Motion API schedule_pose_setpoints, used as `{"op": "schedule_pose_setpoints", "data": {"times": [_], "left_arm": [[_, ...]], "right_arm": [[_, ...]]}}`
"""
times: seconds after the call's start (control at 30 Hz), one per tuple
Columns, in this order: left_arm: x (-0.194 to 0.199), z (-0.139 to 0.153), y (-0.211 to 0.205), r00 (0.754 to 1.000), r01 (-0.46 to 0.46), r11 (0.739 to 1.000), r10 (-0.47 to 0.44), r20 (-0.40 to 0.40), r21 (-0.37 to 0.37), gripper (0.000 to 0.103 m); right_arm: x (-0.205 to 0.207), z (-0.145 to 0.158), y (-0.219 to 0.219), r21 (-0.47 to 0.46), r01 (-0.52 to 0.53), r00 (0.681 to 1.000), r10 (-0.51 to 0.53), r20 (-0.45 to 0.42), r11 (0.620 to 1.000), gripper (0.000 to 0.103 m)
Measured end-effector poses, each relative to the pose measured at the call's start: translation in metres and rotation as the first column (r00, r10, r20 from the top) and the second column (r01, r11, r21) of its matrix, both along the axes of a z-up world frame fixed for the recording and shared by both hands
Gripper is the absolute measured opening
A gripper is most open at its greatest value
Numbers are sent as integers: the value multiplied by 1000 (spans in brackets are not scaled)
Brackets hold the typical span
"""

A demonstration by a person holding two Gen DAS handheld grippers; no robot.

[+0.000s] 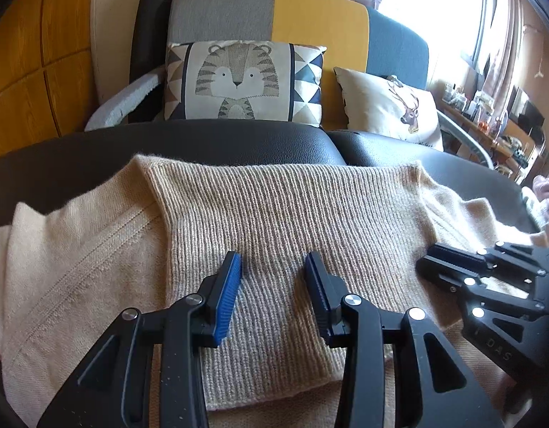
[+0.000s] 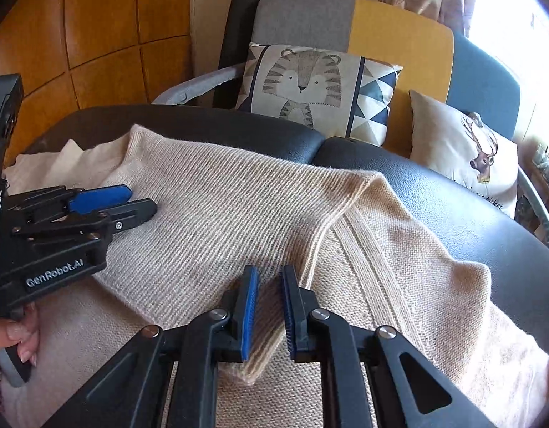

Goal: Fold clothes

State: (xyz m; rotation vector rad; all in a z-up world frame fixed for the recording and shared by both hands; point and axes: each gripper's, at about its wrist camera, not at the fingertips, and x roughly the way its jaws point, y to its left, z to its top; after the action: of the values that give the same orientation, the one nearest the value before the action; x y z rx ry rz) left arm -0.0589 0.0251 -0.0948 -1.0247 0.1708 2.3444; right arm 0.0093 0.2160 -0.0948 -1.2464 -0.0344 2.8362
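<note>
right tongs [image 2: 269, 276]: slightly apart over sweater's folded edge, nothing clamped | left tongs [image 1: 272, 260]: apart above ribbed panel, holding nothing | sweater [image 1: 274, 207]: beige, part-folded, flat on black cushion [image 1: 203, 142] | tiger pillow [image 1: 244, 82] behind

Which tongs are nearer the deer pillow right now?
Right. The right tongs sit at the sweater's edge on the deer pillow's side; the left tongs are over the sweater's far side, farther from it.

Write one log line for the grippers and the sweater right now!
sweater: partly folded, on black seat | left gripper: open, above it | right gripper: open, at fold edge
</note>
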Motion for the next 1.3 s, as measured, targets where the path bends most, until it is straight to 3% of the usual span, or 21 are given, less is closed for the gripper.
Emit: {"op": "schedule_pose_setpoints", "data": {"times": [0.1, 0.2, 0.3, 0.4, 0.5, 0.57, 0.63, 0.7, 0.8, 0.87, 0.97, 1.07, 1.13, 1.23, 1.3], "left_arm": [[13, 7, -9, 998, -49, 998, 48, -35, -31, 41], [16, -5, -15, 996, -89, 993, 89, -1, -74, 61], [13, -6, -21, 995, -93, 995, 94, 20, -28, 63], [17, -5, -16, 995, -95, 994, 95, -10, -50, 63], [19, -5, -15, 995, -98, 994, 97, -22, -57, 63], [18, -5, -16, 995, -97, 994, 97, -15, -48, 63], [17, -5, -17, 995, -97, 994, 97, -11, -41, 64], [17, -5, -18, 995, -97, 995, 97, -10, -39, 64], [18, -5, -18, 995, -98, 994, 97, -15, -42, 64], [18, -6, -18, 995, -97, 994, 97, -17, -43, 64], [18, -5, -18, 995, -97, 994, 97, -17, -43, 64], [18, -5, -17, 995, -98, 994, 97, -17, -43, 64], [19, -5, -17, 995, -98, 994, 97, -17, -42, 64], [19, -5, -16, 995, -98, 994, 98, -16, -40, 64], [19, -6, -17, 995, -98, 994, 98, -14, -37, 64]], "right_arm": [[0, 0, 4, -27, 0, 1000, 0, -3, 1000, 12], [-1, 0, 3, -26, -4, 1000, 4, -4, 1000, 14], [-5, 3, 4, -42, -24, 1000, 24, 20, 999, 22], [1, 19, 8, -47, -6, 999, 8, 43, 999, 22], [30, 39, 23, -182, 90, 996, -93, -11, 979, 23], [58, 41, 46, -286, 196, 978, -207, -8, 938, 23], [93, 32, 81, -333, 345, 934, -357, 26, 878, 23], [138, 25, 125, -357, 489, 860, -509, 43, 796, 23], [209, 16, 181, -349, 663, 714, -699, 32, 662, 23], [253, 16, 211, -312, 769, 591, -806, 15, 558, 24], [296, 18, 249, -331, 839, 466, -884, 25, 432, 25], [313, 9, 277, -414, 829, 435, -899, 57, 375, 26], [312, 6, 286, -454, 806, 450, -891, 56, 379, 27], [300, 4, 295, -438, 810, 460, -886, 62, 390, 34], [297, -4, 305, -451, 814, 450, -888, 95, 365, 36]]}}
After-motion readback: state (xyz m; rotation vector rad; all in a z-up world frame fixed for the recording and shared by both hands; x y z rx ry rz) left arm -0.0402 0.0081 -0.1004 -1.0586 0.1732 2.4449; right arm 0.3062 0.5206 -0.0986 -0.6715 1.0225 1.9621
